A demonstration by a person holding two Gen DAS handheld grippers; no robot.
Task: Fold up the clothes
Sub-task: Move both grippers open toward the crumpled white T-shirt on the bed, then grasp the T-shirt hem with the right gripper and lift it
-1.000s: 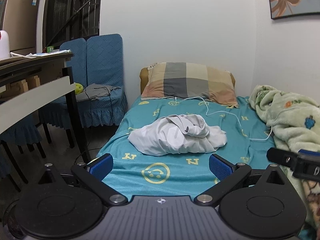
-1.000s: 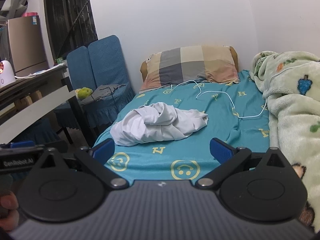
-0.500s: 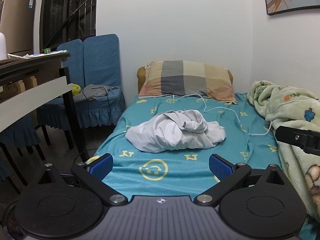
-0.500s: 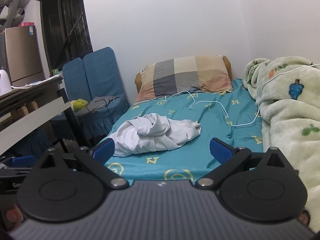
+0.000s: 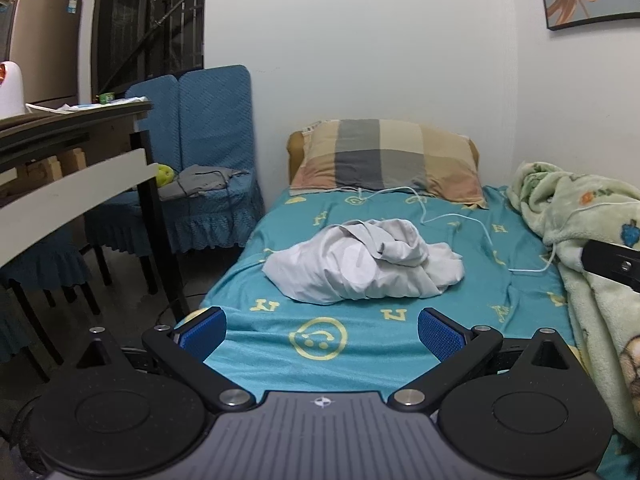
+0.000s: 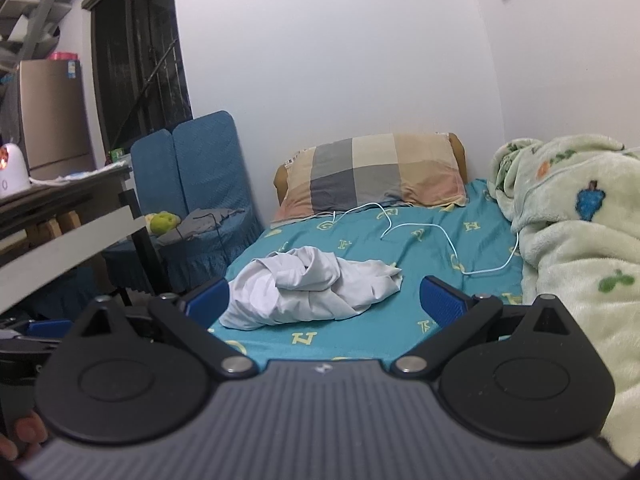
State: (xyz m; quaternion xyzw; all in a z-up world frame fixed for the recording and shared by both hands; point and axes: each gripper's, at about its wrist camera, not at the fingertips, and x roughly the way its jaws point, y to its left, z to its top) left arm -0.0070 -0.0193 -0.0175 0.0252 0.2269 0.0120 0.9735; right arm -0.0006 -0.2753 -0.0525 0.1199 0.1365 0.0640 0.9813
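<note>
A crumpled white garment [image 5: 362,266] lies in a heap in the middle of the teal bed sheet [image 5: 360,344]; the right wrist view shows the same garment [image 6: 316,288]. My left gripper [image 5: 322,332] hovers over the foot of the bed, short of the heap, open with nothing between its blue pads. My right gripper [image 6: 326,300] is also open and empty, held low at the foot of the bed, the heap ahead and slightly left. A part of the right gripper [image 5: 612,264] shows at the right edge of the left wrist view.
A checked pillow [image 5: 384,160] lies at the head of the bed, a white cable [image 5: 452,216] trailing from it. A green fleece blanket [image 6: 572,248] is piled along the right side. Blue-covered chairs [image 5: 208,160] and a desk [image 5: 72,152] stand to the left.
Both grippers have pulled back and tilted up, so the garment sits farther off and lower in view. Both stay open; the garment has not moved.
</note>
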